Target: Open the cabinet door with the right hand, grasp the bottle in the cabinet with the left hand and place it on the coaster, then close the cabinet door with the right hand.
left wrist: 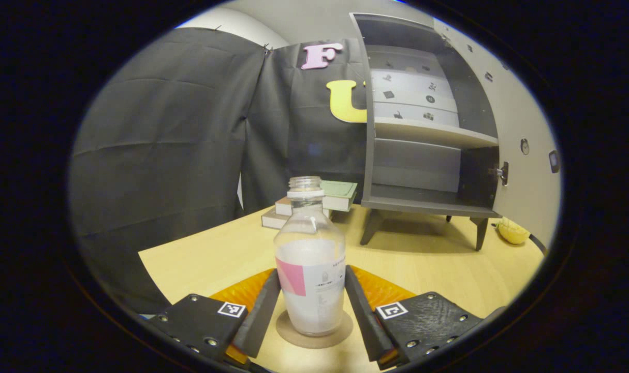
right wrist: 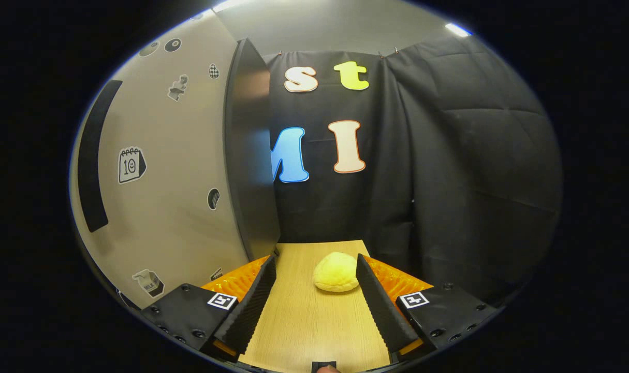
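Jaws spread on both: left gripper [left wrist: 312, 305] straddles clear capless bottle [left wrist: 310, 269] standing on round cork coaster [left wrist: 314, 331], lower centre; grey cabinet [left wrist: 423, 140] upper right, door open.

Left gripper view: coaster [left wrist: 314, 331] between tongs [left wrist: 312, 300], middle hidden under bottle [left wrist: 311, 269]. Bottle label print too small to tell. Books [left wrist: 314, 204] beyond tongs, partly hidden behind bottle neck. Cabinet [left wrist: 423, 134] top cut by edge; stickers inside too small to tell. Yellow lump [left wrist: 512, 231] far right of tongs, part hidden behind door [left wrist: 521, 145].

Right gripper view: door [right wrist: 169, 176] left of tongs [right wrist: 314, 295], upper and lower ends cut off by edge. Small dark thing [right wrist: 323, 367] at bottom edge, cut off, cannot tell what.
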A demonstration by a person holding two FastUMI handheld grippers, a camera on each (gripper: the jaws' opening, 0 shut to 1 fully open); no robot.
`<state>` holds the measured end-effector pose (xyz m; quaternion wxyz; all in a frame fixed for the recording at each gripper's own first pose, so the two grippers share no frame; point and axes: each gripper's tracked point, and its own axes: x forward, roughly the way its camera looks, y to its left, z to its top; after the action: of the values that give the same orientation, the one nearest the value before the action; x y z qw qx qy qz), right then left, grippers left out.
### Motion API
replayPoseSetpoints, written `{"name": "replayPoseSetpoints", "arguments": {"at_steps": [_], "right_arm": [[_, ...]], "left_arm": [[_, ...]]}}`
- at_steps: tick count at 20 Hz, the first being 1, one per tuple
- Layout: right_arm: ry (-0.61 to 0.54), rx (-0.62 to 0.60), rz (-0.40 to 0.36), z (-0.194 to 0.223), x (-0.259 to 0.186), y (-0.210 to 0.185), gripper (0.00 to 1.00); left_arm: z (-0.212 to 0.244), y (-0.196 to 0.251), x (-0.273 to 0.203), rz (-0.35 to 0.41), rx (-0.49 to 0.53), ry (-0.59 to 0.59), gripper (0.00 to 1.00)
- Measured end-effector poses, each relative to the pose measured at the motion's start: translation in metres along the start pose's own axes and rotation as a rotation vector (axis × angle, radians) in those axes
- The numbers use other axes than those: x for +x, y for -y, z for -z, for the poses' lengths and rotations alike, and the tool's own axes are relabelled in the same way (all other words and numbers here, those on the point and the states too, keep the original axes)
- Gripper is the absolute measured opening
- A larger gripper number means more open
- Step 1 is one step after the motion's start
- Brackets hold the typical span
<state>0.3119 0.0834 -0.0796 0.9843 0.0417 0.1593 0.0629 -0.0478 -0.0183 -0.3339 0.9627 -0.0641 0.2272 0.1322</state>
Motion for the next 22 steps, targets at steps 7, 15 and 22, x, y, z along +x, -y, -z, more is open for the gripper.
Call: {"name": "replayPoseSetpoints", "arguments": {"at_steps": [7, 15, 22], "right_arm": [[0.014, 0.008, -0.042, -0.005, 0.006, -0.009, 0.98], [0.06, 0.049, -0.076, -0.022, 0.008, -0.01, 0.98], [0.1, 0.061, -0.192, -0.053, 0.01, -0.033, 0.98]], "left_arm": [[0.004, 0.004, -0.018, -0.014, 0.025, -0.04, 0.86], [-0.055, 0.006, -0.06, -0.018, 0.082, 0.004, 0.88], [-0.183, 0.008, -0.105, -0.076, 0.111, 0.142, 0.86]]}}
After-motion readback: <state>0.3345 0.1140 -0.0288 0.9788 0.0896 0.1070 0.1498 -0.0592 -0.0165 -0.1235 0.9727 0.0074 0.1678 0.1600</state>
